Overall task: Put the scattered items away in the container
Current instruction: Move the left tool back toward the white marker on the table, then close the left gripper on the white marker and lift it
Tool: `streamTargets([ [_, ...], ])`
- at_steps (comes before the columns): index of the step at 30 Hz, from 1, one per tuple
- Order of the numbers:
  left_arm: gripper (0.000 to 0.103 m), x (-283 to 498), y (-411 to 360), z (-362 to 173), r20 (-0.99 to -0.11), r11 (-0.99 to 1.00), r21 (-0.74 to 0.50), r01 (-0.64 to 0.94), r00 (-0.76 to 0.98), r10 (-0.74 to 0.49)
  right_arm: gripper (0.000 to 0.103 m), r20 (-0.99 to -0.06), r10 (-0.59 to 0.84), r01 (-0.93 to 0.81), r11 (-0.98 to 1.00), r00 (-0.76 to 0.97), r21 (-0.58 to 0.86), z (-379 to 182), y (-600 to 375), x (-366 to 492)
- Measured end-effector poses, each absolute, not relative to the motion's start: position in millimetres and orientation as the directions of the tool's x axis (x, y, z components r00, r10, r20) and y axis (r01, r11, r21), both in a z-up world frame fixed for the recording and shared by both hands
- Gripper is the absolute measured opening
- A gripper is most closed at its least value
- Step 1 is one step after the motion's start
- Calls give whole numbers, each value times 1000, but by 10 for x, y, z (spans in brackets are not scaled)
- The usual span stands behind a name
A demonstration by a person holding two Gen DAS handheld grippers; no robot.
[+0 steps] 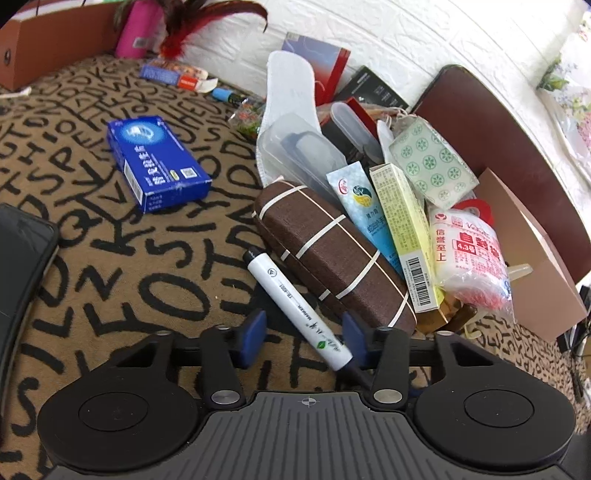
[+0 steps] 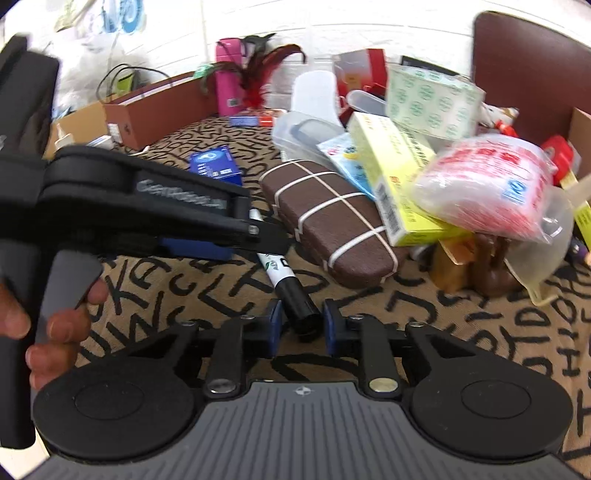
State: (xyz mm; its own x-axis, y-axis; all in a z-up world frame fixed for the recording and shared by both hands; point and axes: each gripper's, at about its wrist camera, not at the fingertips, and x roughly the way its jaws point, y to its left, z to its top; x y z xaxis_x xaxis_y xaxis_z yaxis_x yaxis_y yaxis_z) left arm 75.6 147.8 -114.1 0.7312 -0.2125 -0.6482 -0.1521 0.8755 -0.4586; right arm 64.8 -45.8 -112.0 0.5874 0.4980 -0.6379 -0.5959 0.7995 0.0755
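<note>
A white marker [image 1: 295, 308] with black ends lies on the letter-patterned cloth [image 1: 147, 280]. My left gripper [image 1: 303, 338] is open, its blue pads either side of the marker's near end. My right gripper [image 2: 300, 325] is open around the marker's black cap [image 2: 299, 308]. The left gripper [image 2: 229, 236] shows in the right wrist view, low over the marker. A brown striped case [image 1: 332, 258] leans on a heaped pink box [image 1: 532, 258] full of packets.
A blue box [image 1: 159, 162] lies on the cloth to the left. A pink bottle [image 1: 138, 31], red feathers [image 1: 207, 26] and a brown carton [image 1: 55, 37] stand at the back. A dark chair back [image 1: 509, 136] rises behind the heap.
</note>
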Motion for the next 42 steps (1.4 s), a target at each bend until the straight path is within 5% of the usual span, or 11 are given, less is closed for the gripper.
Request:
streamTargets([
  [5,39,758,1501,-1165,-662,860,-475,-189,720,-208,21,-650,527,-654,754,547,60,-1082,-457,501],
  [7,20,747,1490,-1166,-672,859,-478,-183,706,-223,20,-660,537,-669,740,525,70,-1069,-484,429],
  [9,17,724,1442,-1152,-686,869,-467,-165,688,-238,20,-668,552,-683,725,499,88,-1060,-526,350],
  [13,19,668,1336,-1127,-704,894,-428,-132,669,-239,23,-675,575,-679,719,462,148,-1040,-613,263],
  [16,37,684,1325,-1132,-706,893,-431,-131,665,-243,25,-672,574,-655,735,468,172,-1023,-637,258],
  [23,52,708,1268,-1121,-699,892,-437,-113,667,-258,25,-664,549,-614,771,507,170,-1002,-564,296],
  [26,49,710,1236,-1113,-704,903,-417,-102,665,-250,25,-674,533,-601,782,511,162,-1035,-528,333],
  [27,39,707,1225,-1108,-712,911,-398,-103,662,-236,25,-677,532,-598,784,509,166,-1048,-528,340],
  [42,41,691,1218,-1131,-710,913,-397,-98,663,-237,20,-683,514,-601,787,519,135,-1086,-480,355],
])
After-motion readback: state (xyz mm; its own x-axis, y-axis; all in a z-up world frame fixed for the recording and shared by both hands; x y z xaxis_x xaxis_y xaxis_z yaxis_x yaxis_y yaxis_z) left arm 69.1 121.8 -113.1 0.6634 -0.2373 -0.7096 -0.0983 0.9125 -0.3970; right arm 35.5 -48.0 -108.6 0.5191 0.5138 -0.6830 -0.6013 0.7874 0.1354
